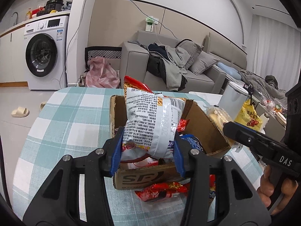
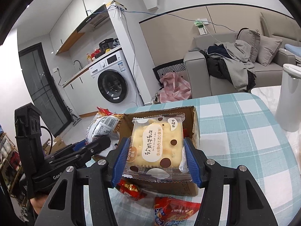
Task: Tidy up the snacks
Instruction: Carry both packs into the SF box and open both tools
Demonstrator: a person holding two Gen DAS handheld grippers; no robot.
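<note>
My left gripper (image 1: 148, 148) is shut on a white printed snack bag (image 1: 152, 120) and holds it over an open cardboard box (image 1: 199, 124) with several snack packs inside. My right gripper (image 2: 156, 160) is shut on a clear-wrapped biscuit pack (image 2: 156, 143) with brown dots, held above the same box (image 2: 195, 120). The right gripper also shows at the right of the left wrist view (image 1: 231, 130), with the biscuit pack (image 1: 218, 116). The left gripper with the white bag (image 2: 105, 128) shows at the left of the right wrist view. Red snack packs (image 1: 161, 190) lie on the table in front of the box.
The box stands on a table with a teal checked cloth (image 1: 71, 116). A white cylindrical bin (image 2: 287, 98) stands at the table's right edge. A yellow bag (image 1: 248, 116) is beyond the table. A grey sofa (image 1: 169, 67) and a washing machine (image 1: 45, 54) are behind.
</note>
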